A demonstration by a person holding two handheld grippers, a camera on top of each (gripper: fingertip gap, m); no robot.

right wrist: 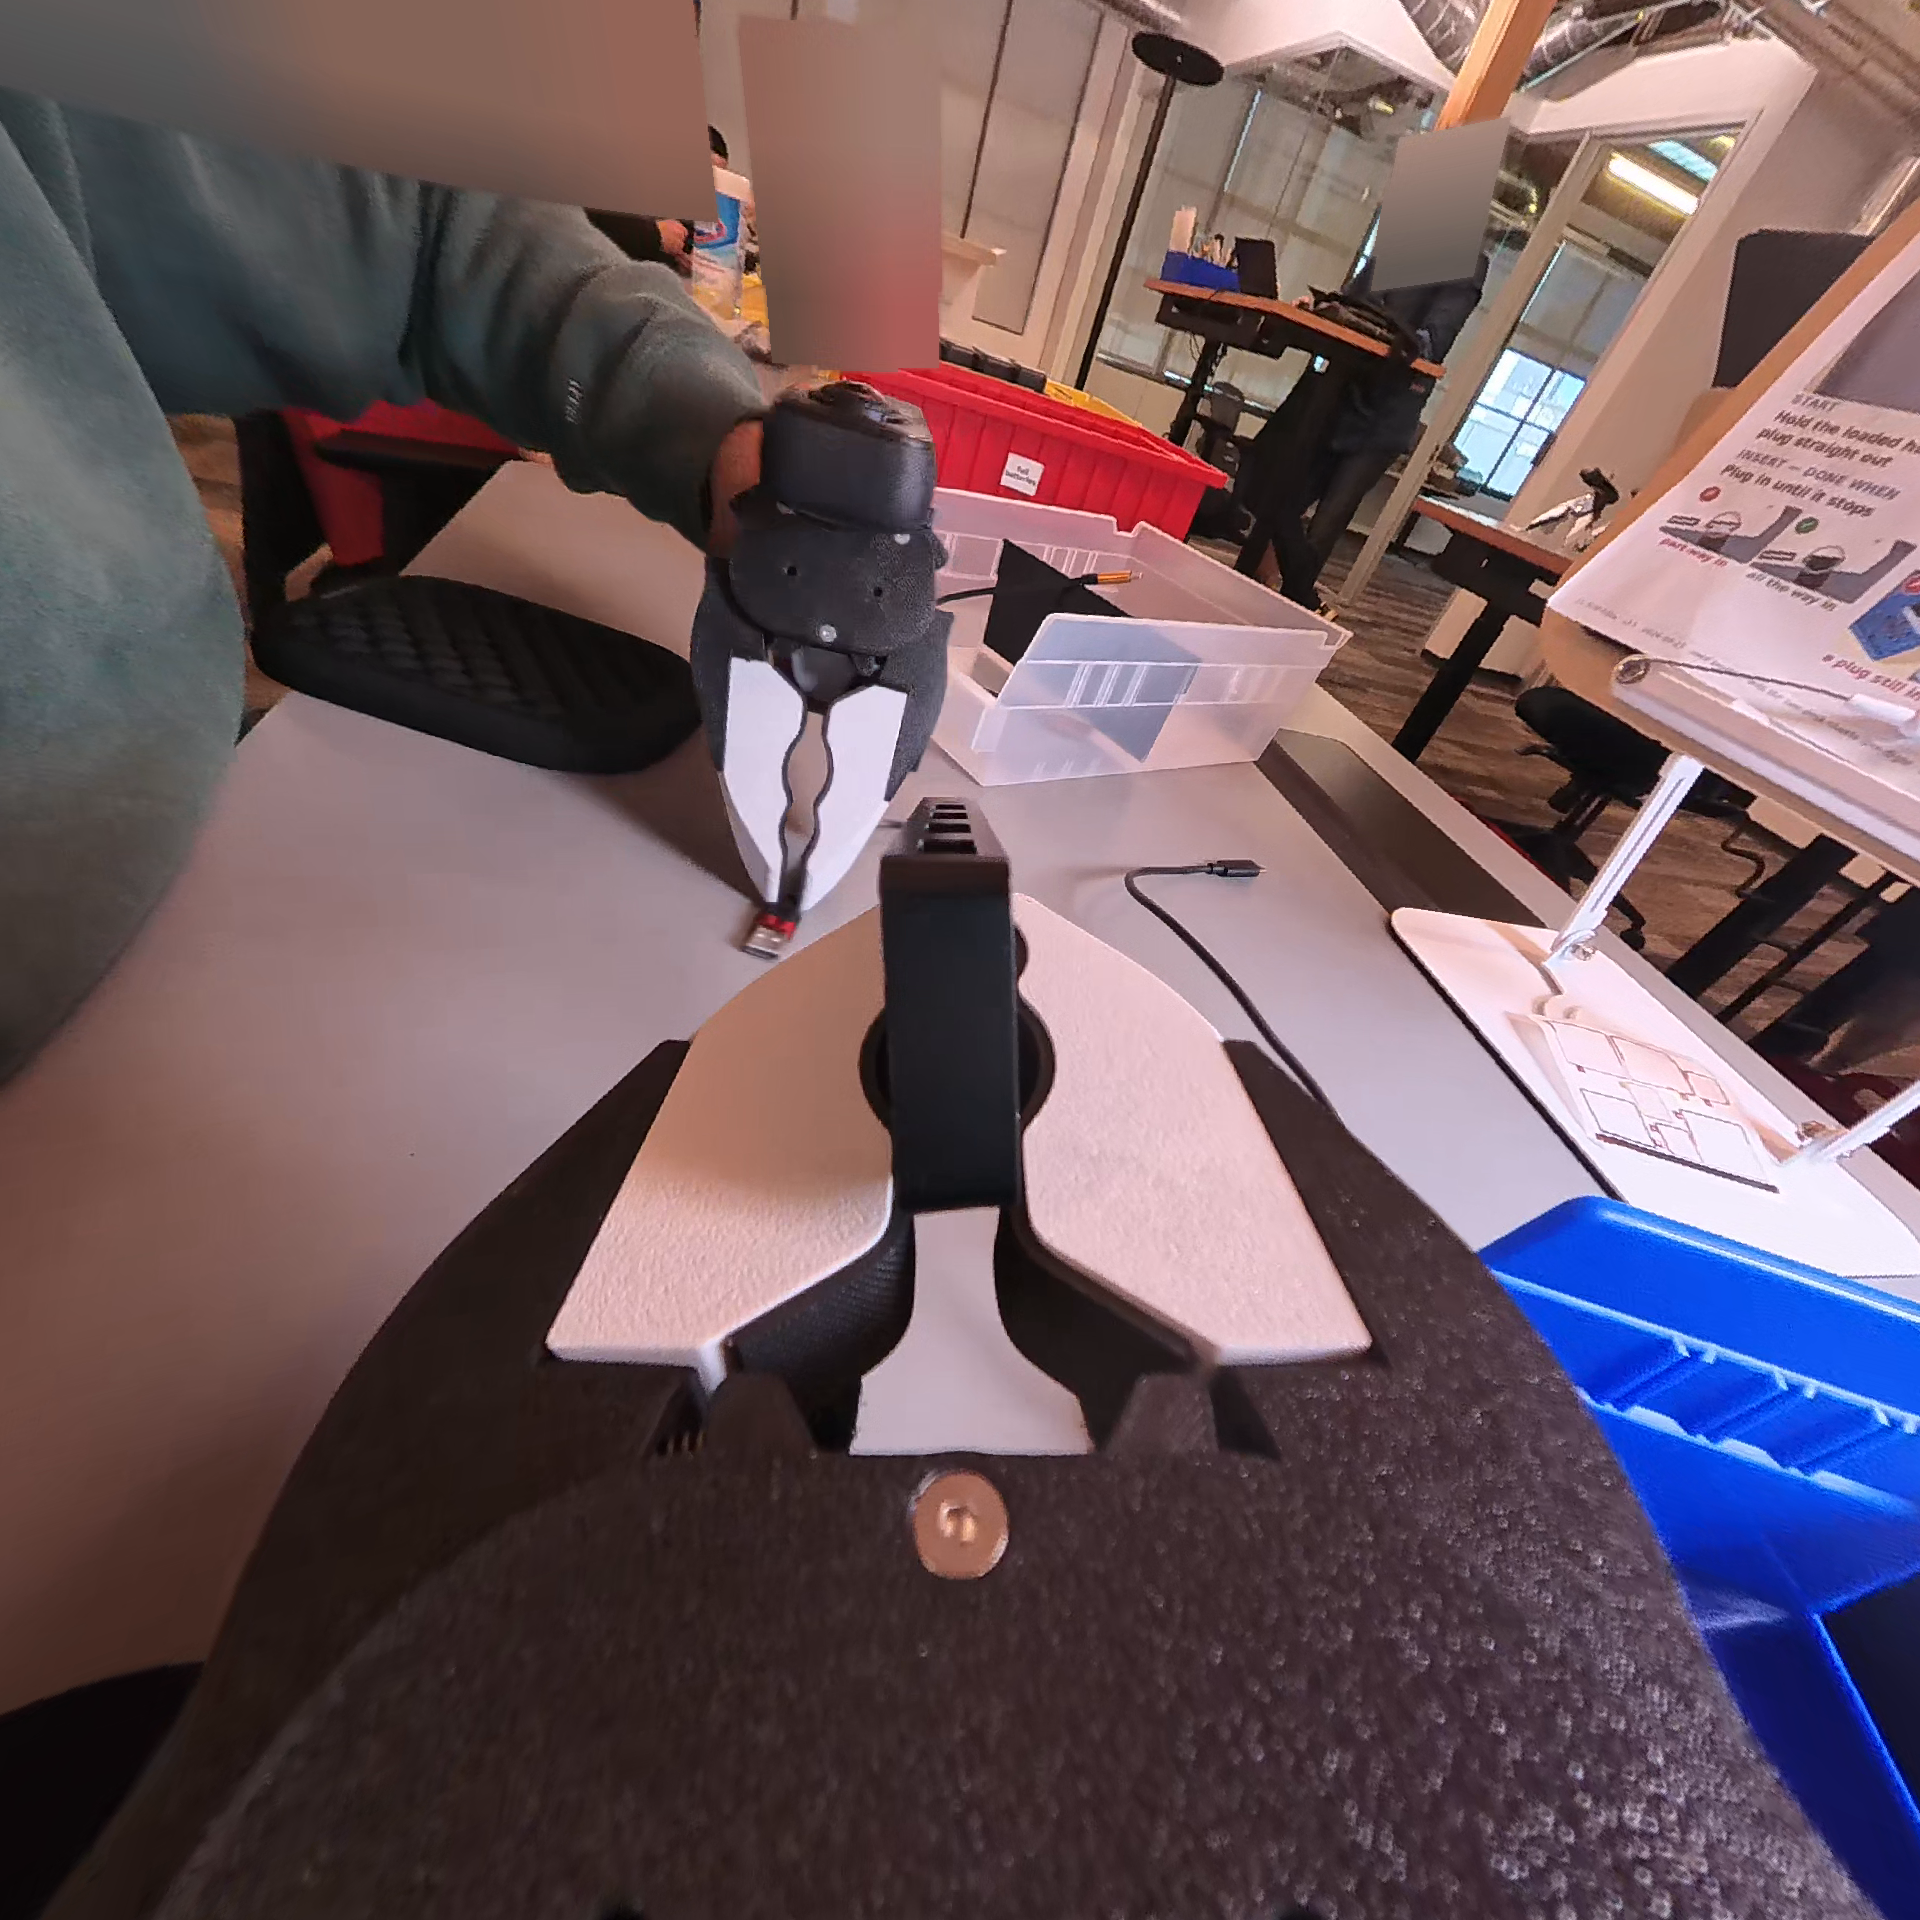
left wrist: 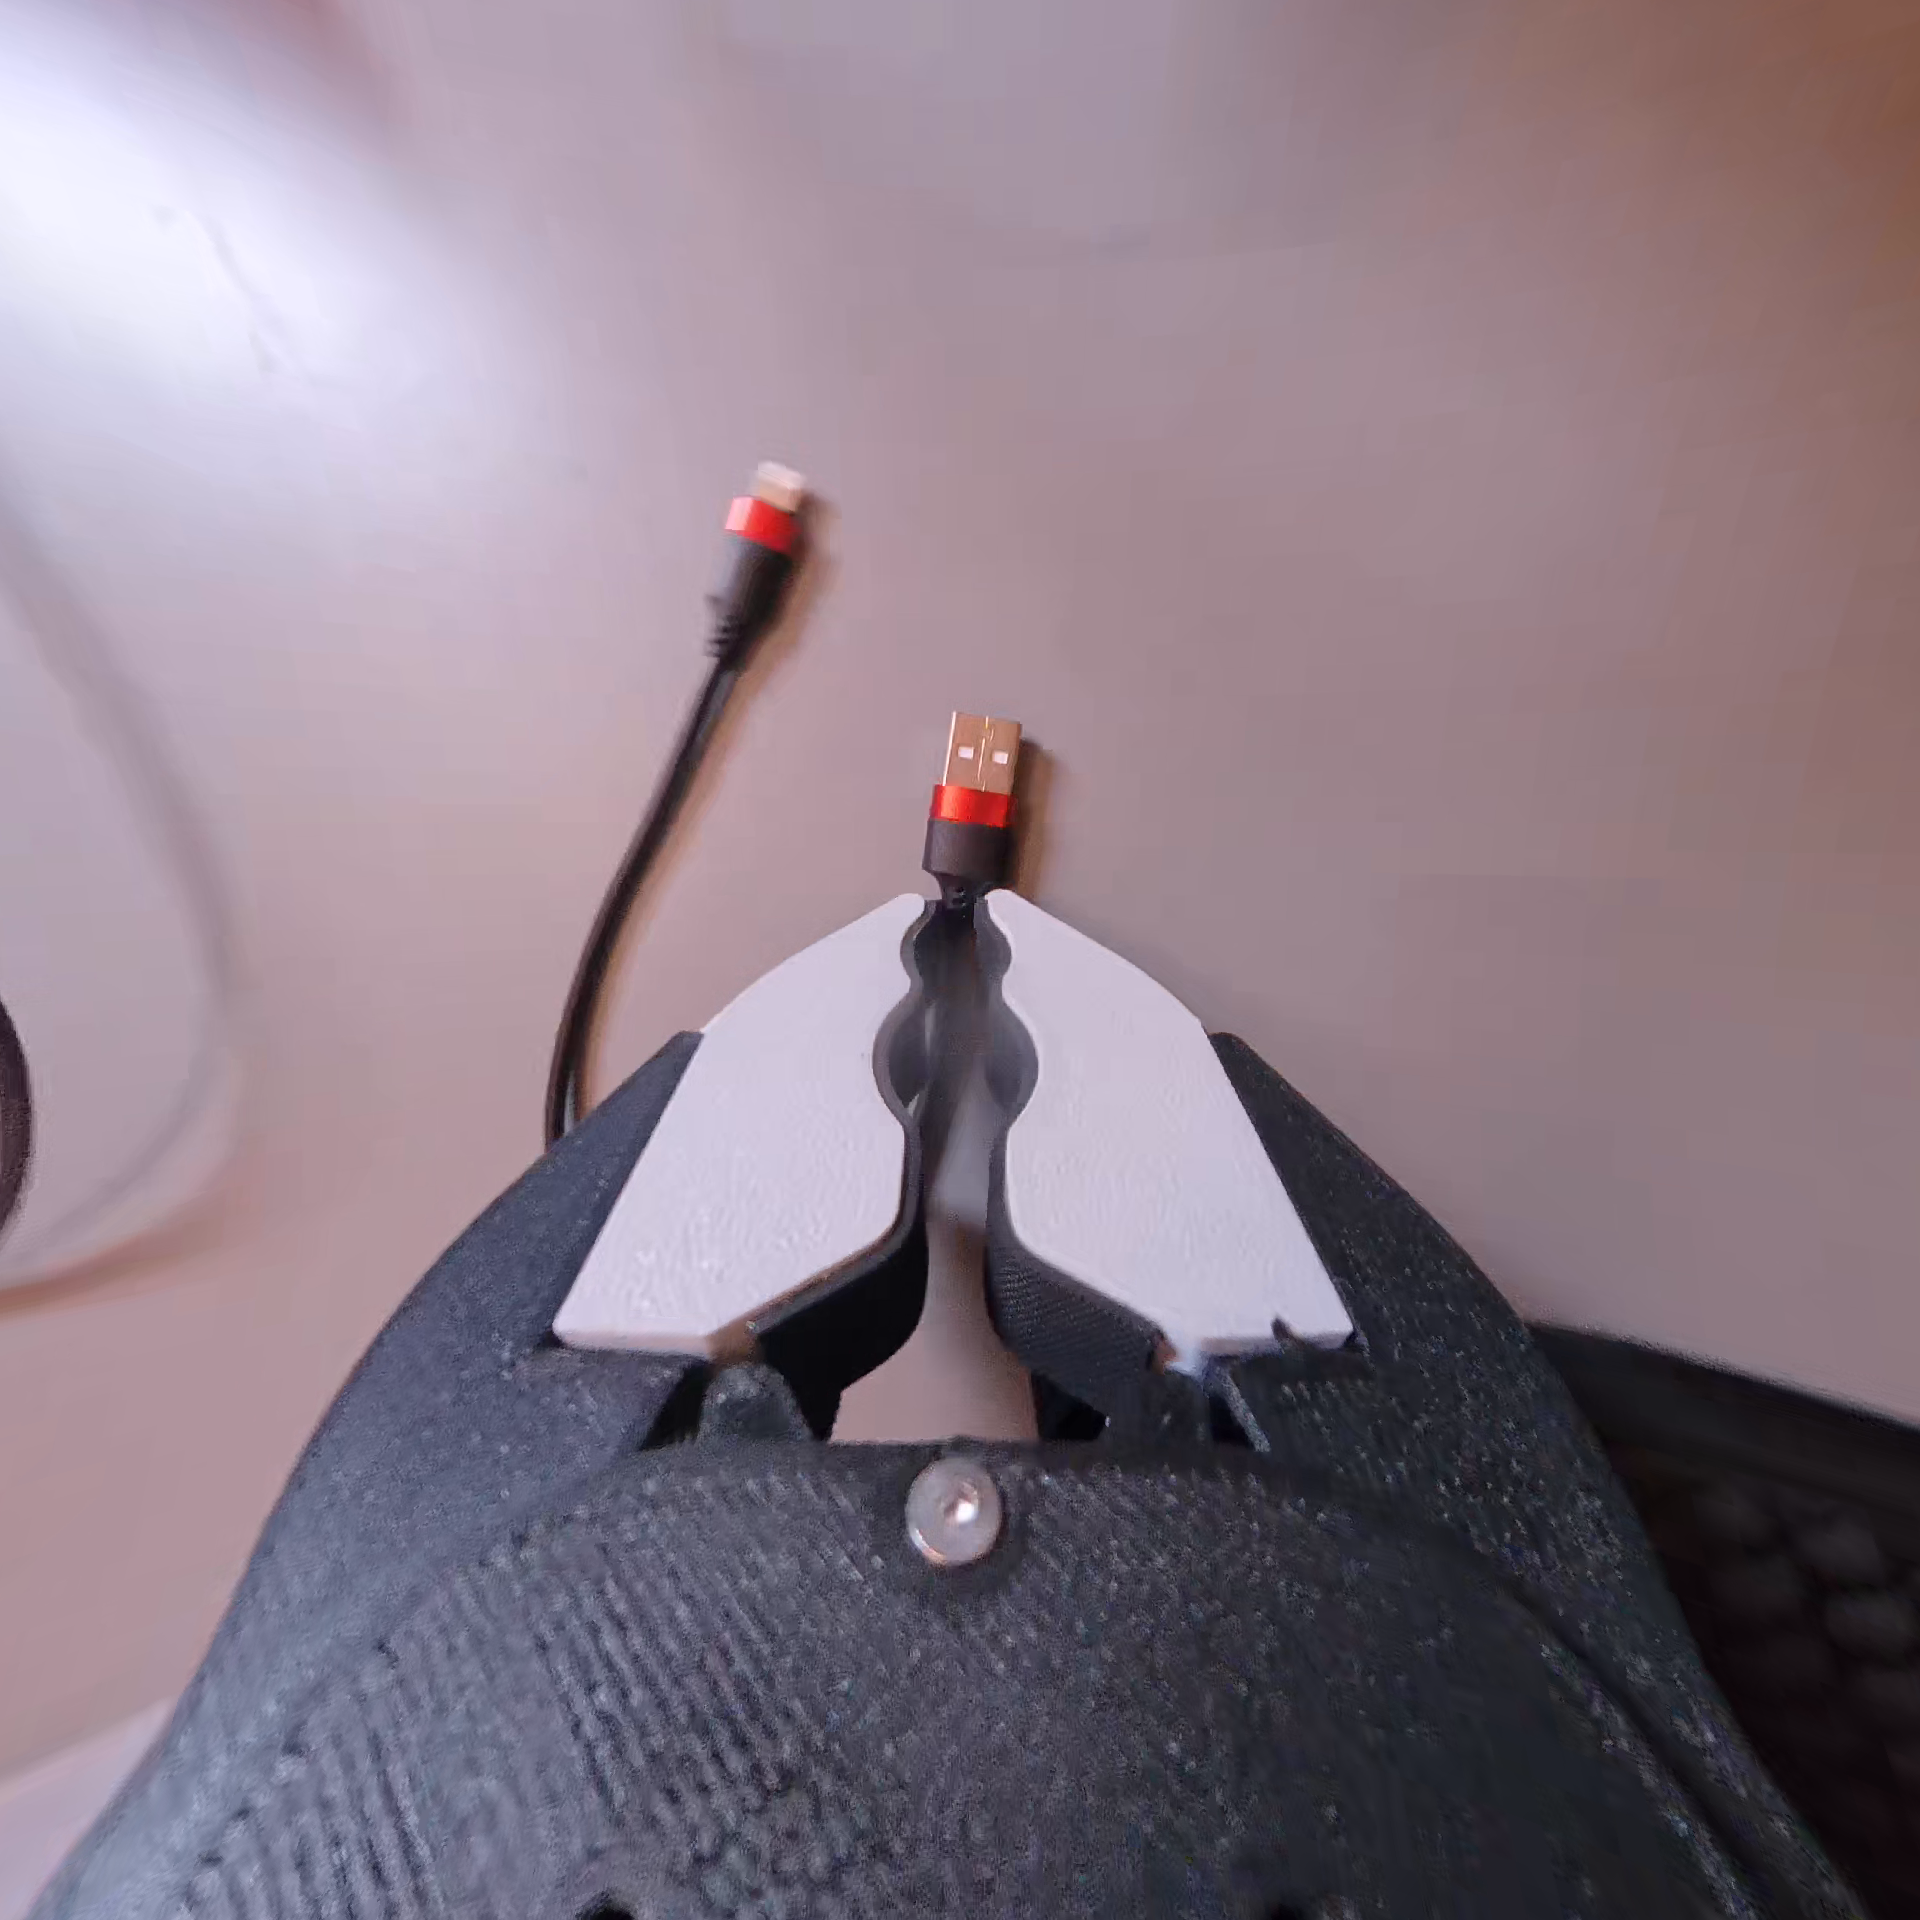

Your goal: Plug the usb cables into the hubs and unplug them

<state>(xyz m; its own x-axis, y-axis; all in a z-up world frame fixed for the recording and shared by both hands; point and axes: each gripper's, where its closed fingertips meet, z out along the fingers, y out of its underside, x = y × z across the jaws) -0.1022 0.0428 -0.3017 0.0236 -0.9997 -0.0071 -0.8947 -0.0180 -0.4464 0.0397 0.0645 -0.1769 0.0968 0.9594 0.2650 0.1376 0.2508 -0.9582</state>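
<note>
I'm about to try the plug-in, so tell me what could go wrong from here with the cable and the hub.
1. The left claw pinches the cable just behind the USB plug, not its body, so the plug may bend aside when pushed.
2. The plug points down at the table, away from the black hub in the right claw; poor alignment could jam it.

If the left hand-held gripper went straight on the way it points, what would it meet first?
Probably the table. The left hand-held gripper points steeply down, and the USB plug it holds looks about touching the surface.
</note>
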